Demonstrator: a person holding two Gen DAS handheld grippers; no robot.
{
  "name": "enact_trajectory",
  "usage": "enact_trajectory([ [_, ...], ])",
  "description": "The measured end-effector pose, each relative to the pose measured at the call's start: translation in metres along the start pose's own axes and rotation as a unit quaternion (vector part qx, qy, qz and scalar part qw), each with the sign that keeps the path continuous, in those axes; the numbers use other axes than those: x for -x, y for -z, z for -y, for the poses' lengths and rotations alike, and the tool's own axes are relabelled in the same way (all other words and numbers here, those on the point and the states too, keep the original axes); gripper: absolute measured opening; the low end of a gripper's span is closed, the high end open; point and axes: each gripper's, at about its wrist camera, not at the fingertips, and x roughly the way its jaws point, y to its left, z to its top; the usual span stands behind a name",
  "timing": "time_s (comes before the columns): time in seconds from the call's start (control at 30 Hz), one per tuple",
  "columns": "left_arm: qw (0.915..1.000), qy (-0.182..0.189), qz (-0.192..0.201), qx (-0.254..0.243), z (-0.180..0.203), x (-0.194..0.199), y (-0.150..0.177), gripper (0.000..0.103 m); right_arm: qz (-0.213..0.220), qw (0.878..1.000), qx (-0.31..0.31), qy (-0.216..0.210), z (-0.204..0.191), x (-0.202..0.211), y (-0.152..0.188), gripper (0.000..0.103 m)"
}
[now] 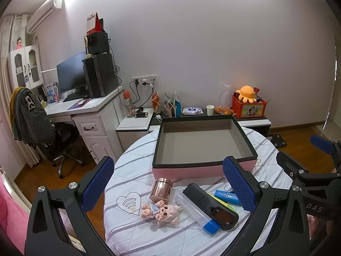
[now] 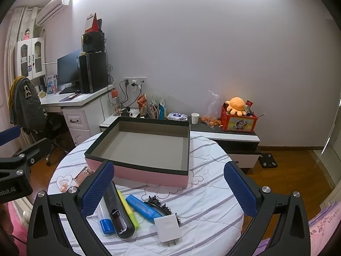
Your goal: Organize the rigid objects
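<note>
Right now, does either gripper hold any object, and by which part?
Nothing is held. The left gripper and the right gripper are both open above the table.

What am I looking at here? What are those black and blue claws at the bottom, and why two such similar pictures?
The claws are two hand-held grippers; each carries a wide-angle camera looking along its fingers. One picture comes from the left gripper, the other from the right gripper. Both are open and hold nothing. Ahead is a round table with an empty pink box. In front of it lie a copper tin, a small doll, a black remote, a blue marker, a hair clip and a white charger.
</note>
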Motion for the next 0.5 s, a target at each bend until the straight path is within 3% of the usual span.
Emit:
enact_trajectory([
  [0.5,0.9994,0.001,0.033,-0.008,0.003,0.018,-0.034,0.103,0.023,1.000,0.012,0.011,0.000,0.010,-0.024,0.103],
])
